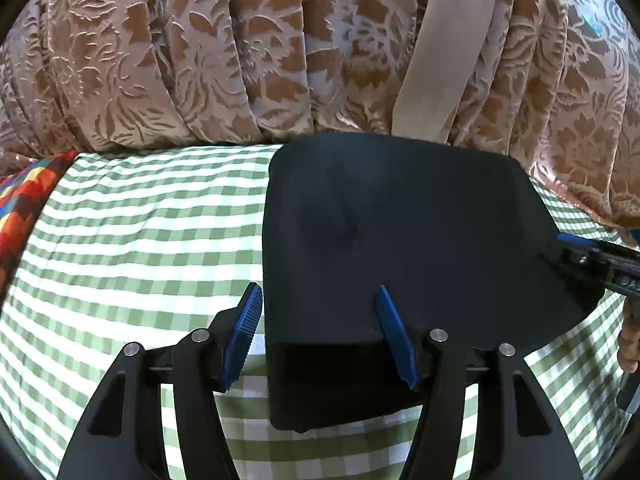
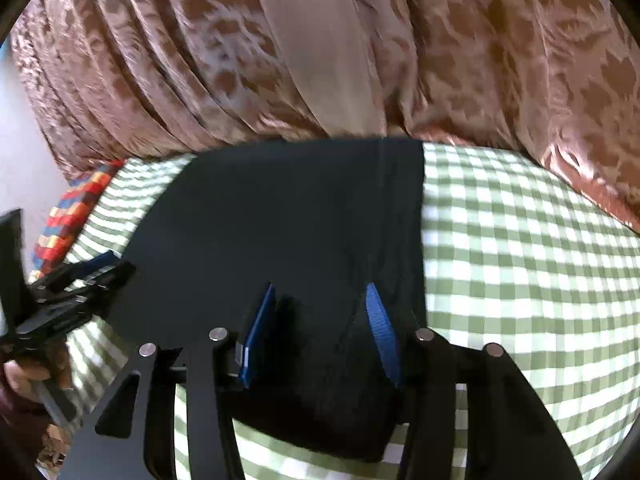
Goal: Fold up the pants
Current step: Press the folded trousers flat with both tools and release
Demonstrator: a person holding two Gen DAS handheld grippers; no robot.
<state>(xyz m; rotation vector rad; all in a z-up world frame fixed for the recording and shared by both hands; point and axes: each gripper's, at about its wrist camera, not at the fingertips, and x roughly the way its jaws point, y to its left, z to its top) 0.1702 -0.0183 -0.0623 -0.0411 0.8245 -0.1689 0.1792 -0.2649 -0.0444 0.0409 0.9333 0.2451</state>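
The dark navy pants (image 1: 392, 232) lie folded into a rough rectangle on the green checked cloth (image 1: 140, 240). My left gripper (image 1: 318, 312) is open, its blue fingers straddling the pants' near left edge, with nothing between them pinched. My right gripper (image 2: 320, 320) shows in its own view with blue fingers apart over the pants (image 2: 280, 220), a hump of the dark fabric bunched between them; the view is blurred. The right gripper also shows at the right edge of the left wrist view (image 1: 592, 260), resting on the pants' right side.
A brown floral curtain (image 1: 200, 52) with a beige tie band (image 1: 444, 48) hangs along the far edge of the surface. A multicoloured patterned cloth (image 1: 24, 204) lies at the far left. The person's hand (image 2: 36, 368) holds the left gripper's handle.
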